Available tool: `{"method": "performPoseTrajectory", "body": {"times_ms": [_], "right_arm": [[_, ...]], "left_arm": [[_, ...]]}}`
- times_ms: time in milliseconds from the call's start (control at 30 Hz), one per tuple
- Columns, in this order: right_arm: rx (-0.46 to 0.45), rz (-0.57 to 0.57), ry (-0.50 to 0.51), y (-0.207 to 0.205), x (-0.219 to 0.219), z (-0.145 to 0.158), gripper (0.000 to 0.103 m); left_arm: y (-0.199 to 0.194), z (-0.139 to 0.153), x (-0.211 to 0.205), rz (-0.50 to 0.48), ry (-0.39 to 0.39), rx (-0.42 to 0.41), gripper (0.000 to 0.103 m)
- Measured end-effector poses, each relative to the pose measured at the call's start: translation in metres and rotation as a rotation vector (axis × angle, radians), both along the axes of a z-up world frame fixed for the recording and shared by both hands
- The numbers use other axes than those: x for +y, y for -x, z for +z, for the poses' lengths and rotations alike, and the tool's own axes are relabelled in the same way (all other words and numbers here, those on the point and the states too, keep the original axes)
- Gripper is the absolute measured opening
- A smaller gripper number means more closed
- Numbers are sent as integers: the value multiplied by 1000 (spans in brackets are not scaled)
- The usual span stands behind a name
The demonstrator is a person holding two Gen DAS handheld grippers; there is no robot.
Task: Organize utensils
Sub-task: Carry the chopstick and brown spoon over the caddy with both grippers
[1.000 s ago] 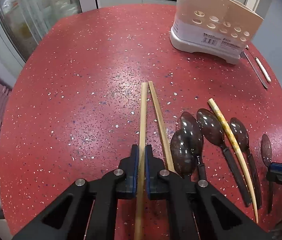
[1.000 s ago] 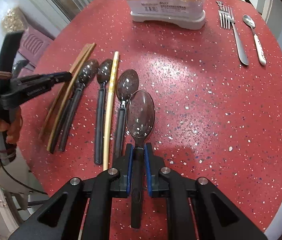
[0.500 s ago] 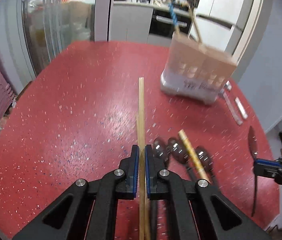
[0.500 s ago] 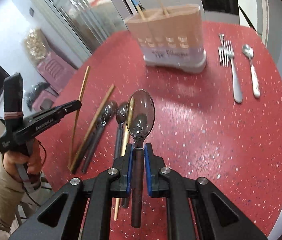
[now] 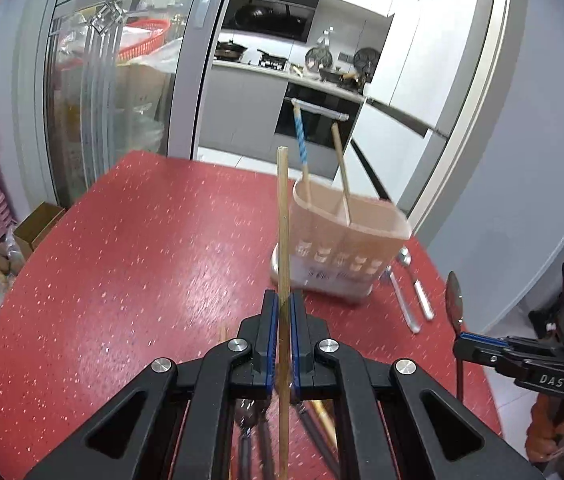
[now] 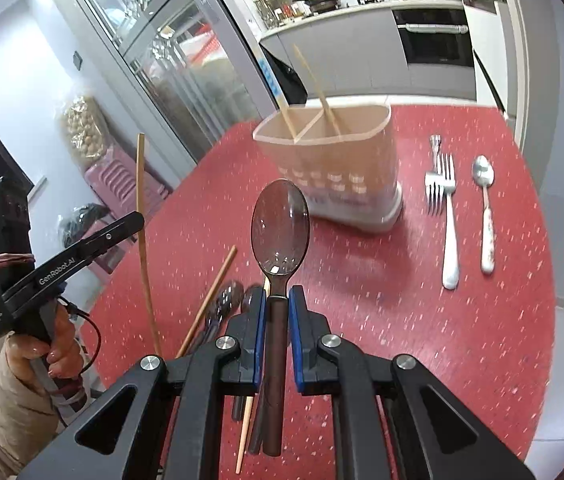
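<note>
Both tongs pinch: the left gripper [image 5: 282,316] clamps a wooden chopstick [image 5: 282,216], the right gripper [image 6: 278,312] a dark translucent spoon [image 6: 280,228], both raised above the red table [image 6: 461,340]. Ahead stands the beige utensil holder [image 6: 333,164], two chopsticks inside; beside it lie a fork [image 6: 447,216] and a small spoon [image 6: 486,216].

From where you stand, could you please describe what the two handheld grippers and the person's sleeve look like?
Both grippers are matte black with angular frames, silver pivot bolts and blue pads inside the fingers. The left gripper carries white "GenRobot.AI" lettering, a pink band around its upright block and a thin black cable at the handle. The right gripper shows "DAS". The sleeve is beige.
</note>
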State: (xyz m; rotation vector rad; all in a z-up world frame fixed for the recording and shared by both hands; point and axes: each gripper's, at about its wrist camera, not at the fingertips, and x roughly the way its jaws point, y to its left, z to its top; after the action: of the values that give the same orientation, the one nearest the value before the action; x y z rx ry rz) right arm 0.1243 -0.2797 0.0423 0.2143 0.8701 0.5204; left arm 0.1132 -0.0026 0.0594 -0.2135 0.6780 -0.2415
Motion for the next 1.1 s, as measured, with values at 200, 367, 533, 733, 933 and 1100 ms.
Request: {"method": "performPoseTrajectory", "body": {"times_ms": [200, 367, 533, 733, 933, 1100], "right_arm": [[-68, -14, 2, -24, -1, 26, 12], [-112, -34, -2, -53, -1, 45, 12], [-158, -69, -8, -84, -2, 63, 12], [-220, -133, -32, -128, -7, 85, 12], [-268, -174, -24, -166, -5, 85, 12], [-303, -181, 24, -182, 6, 68, 12]], "left_arm": [[-22, 36, -5, 12, 14, -84, 31], [-57, 62, -19, 6, 11, -144, 31], [-98, 78, -32, 15, 31, -186, 31], [-140, 81, -41, 61, 52, -226, 31], [-173, 79, -52, 96, 42, -267, 31], [-195, 68, -64, 120, 6, -303, 31]]}}
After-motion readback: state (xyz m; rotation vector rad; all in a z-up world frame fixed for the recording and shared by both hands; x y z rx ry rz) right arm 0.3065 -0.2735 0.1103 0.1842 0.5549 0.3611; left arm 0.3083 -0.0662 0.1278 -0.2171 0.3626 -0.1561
